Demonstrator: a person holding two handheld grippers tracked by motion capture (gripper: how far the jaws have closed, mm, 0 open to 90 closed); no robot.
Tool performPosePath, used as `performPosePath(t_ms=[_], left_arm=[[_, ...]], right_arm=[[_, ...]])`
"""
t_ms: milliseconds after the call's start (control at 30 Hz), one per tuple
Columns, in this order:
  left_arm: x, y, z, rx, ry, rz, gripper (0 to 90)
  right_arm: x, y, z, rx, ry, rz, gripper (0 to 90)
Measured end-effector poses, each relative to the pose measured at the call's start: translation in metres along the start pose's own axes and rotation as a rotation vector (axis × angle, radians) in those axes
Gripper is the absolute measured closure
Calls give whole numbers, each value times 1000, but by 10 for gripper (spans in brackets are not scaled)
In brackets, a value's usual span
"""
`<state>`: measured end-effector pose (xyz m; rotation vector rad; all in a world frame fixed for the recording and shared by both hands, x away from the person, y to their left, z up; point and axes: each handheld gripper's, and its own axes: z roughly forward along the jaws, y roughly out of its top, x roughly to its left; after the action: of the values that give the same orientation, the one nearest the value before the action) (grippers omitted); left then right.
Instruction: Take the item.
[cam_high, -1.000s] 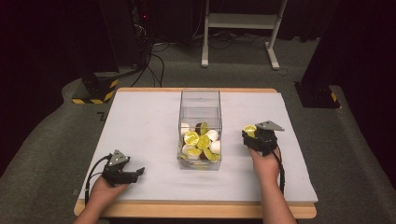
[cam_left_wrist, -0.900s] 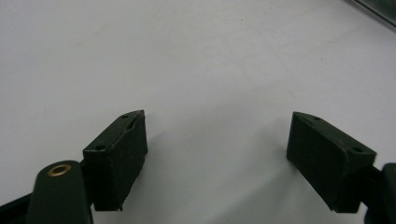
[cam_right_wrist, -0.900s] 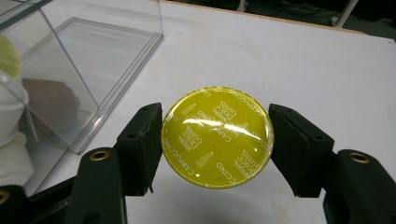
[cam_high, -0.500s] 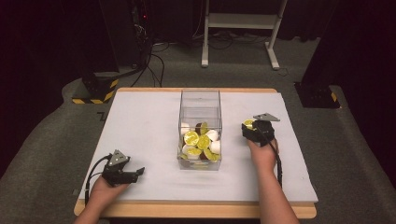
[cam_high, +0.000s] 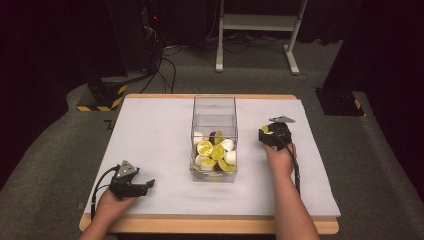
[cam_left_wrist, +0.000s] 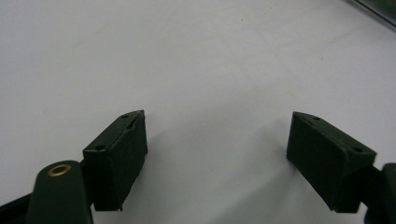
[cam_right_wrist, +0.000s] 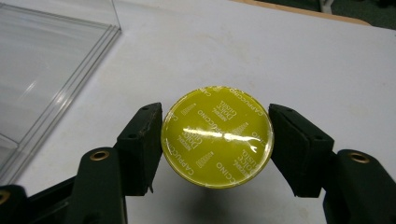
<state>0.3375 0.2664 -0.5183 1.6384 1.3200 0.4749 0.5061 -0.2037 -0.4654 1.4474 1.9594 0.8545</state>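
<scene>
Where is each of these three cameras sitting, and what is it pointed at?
High view: above the person's side, looking forward and down at the table; both forearms show.
Left gripper view: rides the left gripper, looking over bare table between open jaws.
Right gripper view: rides the right gripper, clamped on a yellow capsule.
Shared: the clear box appears in the high and right gripper views.

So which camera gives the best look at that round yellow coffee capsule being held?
The right gripper view: the round yellow foil-topped capsule sits close up, lid lettering readable, pinched between the right tongs. The high view shows it as a small yellow spot at those tongs, beside the clear plastic box.
</scene>
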Motion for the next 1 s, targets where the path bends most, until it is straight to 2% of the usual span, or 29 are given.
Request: performPosePath(t_ms=[233, 700, 1000], left_arm=[[0, 0, 0, 0, 0, -1, 204], [0, 0, 0, -1, 0, -2, 205], [0, 0, 0, -3, 0, -6, 204]], right_arm=[[-5, -2, 4, 14, -2, 29, 381], [-6, -7, 11, 49, -14, 23, 380], [-8, -13, 11, 36, -3, 32, 373]])
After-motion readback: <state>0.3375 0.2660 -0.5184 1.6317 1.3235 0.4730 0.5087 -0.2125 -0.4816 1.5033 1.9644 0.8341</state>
